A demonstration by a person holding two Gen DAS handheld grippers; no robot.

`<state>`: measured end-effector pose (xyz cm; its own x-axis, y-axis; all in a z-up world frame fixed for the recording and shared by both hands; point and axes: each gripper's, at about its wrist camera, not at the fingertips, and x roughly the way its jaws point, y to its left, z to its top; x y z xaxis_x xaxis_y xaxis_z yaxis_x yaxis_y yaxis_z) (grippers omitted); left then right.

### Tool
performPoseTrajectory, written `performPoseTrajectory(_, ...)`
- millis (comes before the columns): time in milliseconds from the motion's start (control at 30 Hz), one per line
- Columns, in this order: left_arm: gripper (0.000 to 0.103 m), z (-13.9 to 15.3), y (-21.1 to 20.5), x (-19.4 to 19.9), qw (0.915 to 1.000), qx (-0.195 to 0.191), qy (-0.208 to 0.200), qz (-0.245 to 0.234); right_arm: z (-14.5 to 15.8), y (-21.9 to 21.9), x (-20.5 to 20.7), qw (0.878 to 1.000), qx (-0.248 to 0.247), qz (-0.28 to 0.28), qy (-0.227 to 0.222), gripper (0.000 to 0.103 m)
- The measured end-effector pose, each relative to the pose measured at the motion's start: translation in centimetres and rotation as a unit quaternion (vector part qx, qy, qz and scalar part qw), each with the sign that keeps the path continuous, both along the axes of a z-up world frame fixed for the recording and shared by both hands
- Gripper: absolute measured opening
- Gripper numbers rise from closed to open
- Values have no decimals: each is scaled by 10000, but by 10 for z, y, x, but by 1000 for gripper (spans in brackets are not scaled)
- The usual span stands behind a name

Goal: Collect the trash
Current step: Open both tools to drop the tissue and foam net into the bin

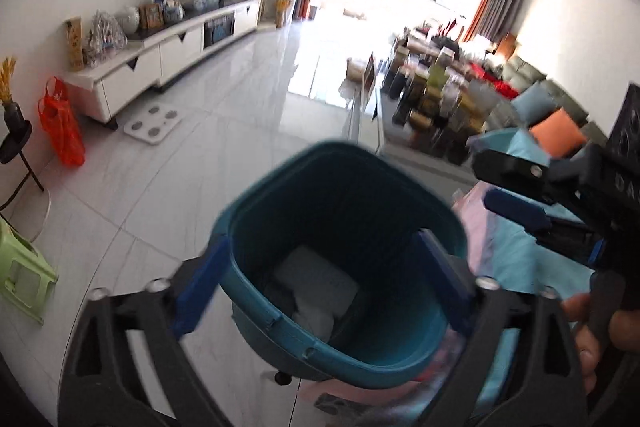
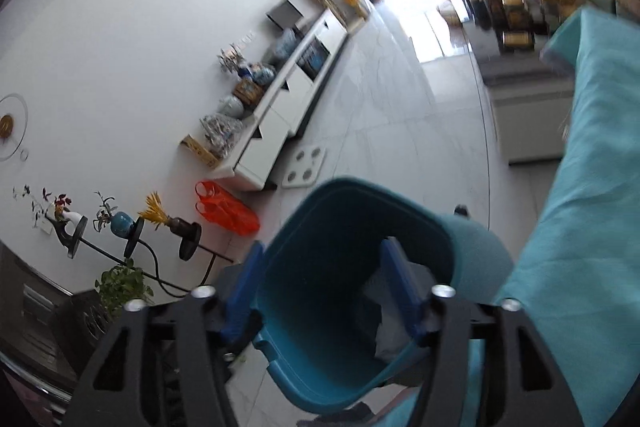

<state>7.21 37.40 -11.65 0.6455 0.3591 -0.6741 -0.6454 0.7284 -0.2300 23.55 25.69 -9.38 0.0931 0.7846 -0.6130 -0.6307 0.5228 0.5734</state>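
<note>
Trash (image 1: pixel 316 283) sits at the bottom of one teal bin (image 1: pixel 340 187): pale, crumpled, paper-like pieces, though I cannot count them exactly through the blur. The bin stands on the glossy white tiled floor (image 1: pixel 240 115), right at the edge of something draped in a turquoise cloth (image 2: pixel 592 187).

Two grippers are at work over that single bin. The left gripper (image 1: pixel 320 287) is spread wide, its two blue fingers (image 1: pixel 200 287) set apart with the bin's mouth showing between them; one finger lines up outside the near rim and the other over the interior, and neither pad presses on anything. It holds nothing. The right gripper (image 2: pixel 324 291) is likewise released, its blue fingers (image 2: pixel 240 291) parted above the same opening, with the pale trash visible down between them and no grip on it. From the left view the right gripper also shows at the side, a hand (image 1: pixel 592 327) wrapped round its handle.

So the trash lies below and ahead of both tools, inside the bin, clear of the fingertips.

Around the room I count one long white cabinet (image 1: pixel 168 59) against the wall, one white scale (image 1: pixel 154 125) on the floor beside it, one orange plastic bag (image 1: pixel 62 123), and one green stool (image 1: pixel 22 275).
</note>
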Motion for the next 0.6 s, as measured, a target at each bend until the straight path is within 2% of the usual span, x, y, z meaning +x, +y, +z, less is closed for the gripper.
performPoseTrajectory(133,98,35,-18,-21,9987,280,-417,14,30,-25,-13,9974,140,-205,-679,87)
performPoseTrajectory(267,98,64,-39,-42,9962,487,-718,47,58,-50,-28,9902,314,-395,-1298,96)
performPoseTrajectory(600,98,127,-103,-91,9865,947,-1334,17,106,-115,-69,9682,628,-780,-2293,96)
